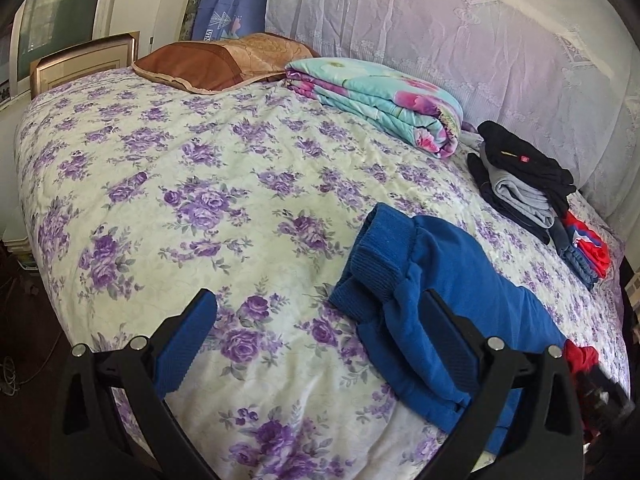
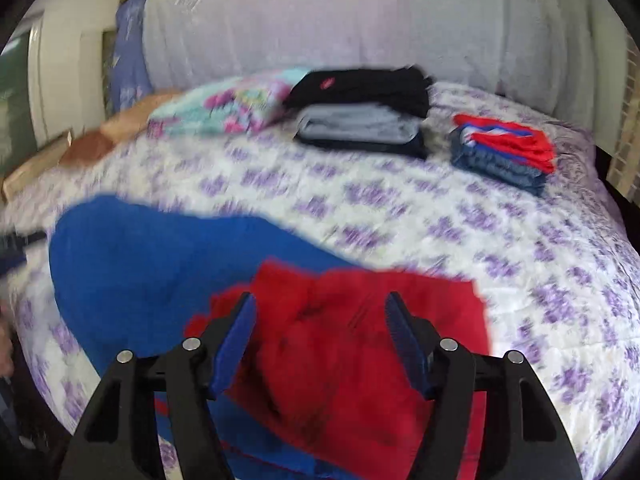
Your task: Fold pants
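Though the left wrist view is sharp, the left tool (image 1: pixel 320 316) has hold of nothing: its jaws stand wide apart above the flowered bedspread (image 1: pixel 160 184), and its right-hand finger (image 1: pixel 452 332) crosses in front of the blue pants (image 1: pixel 448 276). Those pants lie bunched near the front edge of the bed, with a ribbed cuff turned toward the pillow end. Beyond them sit a folded floral quilt (image 1: pixel 380 100), a brown pillow (image 1: pixel 208 64) and a stack of dark and grey folded clothes (image 1: pixel 524 176).

The right wrist view is smeared by motion, yet the right tool (image 2: pixel 322 320) also reads as spread open, with a red garment (image 2: pixel 360 332) lying between and below its fingers; whether the pads touch the cloth I cannot tell. The red piece rests on the blue pants (image 2: pixel 140 264), which spread toward the left. Two folded stacks, one dark (image 2: pixel 360 112) and one red over denim (image 2: pixel 504 152), sit well apart at the far side.

The step looks like choosing and laying out a garment. To do it well, each tool should pinch a single edge at the waistband or cuff, lift the red piece clear of the blue, and smooth it flat before any fold.
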The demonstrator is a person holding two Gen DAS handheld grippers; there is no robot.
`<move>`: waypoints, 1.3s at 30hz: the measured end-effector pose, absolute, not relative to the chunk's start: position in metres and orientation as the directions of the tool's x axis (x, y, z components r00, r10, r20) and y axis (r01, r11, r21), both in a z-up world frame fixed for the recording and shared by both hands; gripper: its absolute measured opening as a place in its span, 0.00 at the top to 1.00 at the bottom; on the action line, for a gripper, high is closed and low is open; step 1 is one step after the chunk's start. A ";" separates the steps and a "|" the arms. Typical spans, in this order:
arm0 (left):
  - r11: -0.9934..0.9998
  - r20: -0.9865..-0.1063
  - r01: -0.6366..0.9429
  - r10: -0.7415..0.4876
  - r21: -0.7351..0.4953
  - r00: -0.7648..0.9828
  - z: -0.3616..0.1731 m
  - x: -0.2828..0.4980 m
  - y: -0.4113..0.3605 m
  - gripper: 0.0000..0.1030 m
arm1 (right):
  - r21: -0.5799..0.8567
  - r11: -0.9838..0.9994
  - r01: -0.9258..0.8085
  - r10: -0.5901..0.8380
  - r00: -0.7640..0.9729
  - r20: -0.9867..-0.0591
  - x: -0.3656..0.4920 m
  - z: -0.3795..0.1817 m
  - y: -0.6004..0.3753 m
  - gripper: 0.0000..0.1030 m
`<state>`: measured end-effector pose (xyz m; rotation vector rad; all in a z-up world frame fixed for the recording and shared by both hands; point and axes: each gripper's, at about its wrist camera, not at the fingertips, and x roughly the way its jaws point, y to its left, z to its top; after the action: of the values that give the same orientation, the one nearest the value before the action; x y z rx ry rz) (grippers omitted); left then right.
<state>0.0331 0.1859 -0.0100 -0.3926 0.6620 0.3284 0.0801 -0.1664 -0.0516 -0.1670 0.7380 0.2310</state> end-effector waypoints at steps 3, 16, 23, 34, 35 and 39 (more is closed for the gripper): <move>0.879 -0.662 -0.401 0.141 -0.259 0.736 -0.013 0.037 0.186 0.04 | -0.031 0.965 -0.262 0.171 0.708 -0.685 0.081 -0.062 -0.170 0.32; 0.831 -0.689 -0.328 -0.089 -0.450 0.720 -0.036 0.058 0.190 0.04 | 0.107 0.961 -0.256 0.273 0.796 -0.540 0.064 -0.034 -0.213 0.22; 0.751 -0.640 -0.279 -0.239 -0.599 0.730 -0.039 0.071 0.203 0.05 | 0.176 0.971 -0.162 0.231 0.829 -0.509 0.062 -0.034 -0.251 0.20; 0.646 -0.580 -0.236 -0.393 -0.726 0.714 -0.053 0.087 0.214 0.39 | 0.259 0.958 -0.118 0.238 0.834 -0.499 0.064 -0.043 -0.272 0.18; 0.624 -0.564 -0.231 -0.410 -0.747 0.717 -0.054 0.088 0.217 0.40 | 0.261 0.958 -0.121 0.240 0.835 -0.495 0.063 -0.043 -0.272 0.18; 0.561 -0.518 -0.224 -0.445 -0.797 0.730 -0.060 0.084 0.227 0.64 | 0.239 0.961 -0.140 0.244 0.839 -0.486 0.060 -0.038 -0.267 0.18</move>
<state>0.0844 0.2271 -0.0596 -0.9923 0.7717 -0.1468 0.0596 -0.2665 -0.0384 0.1979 0.5382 0.2044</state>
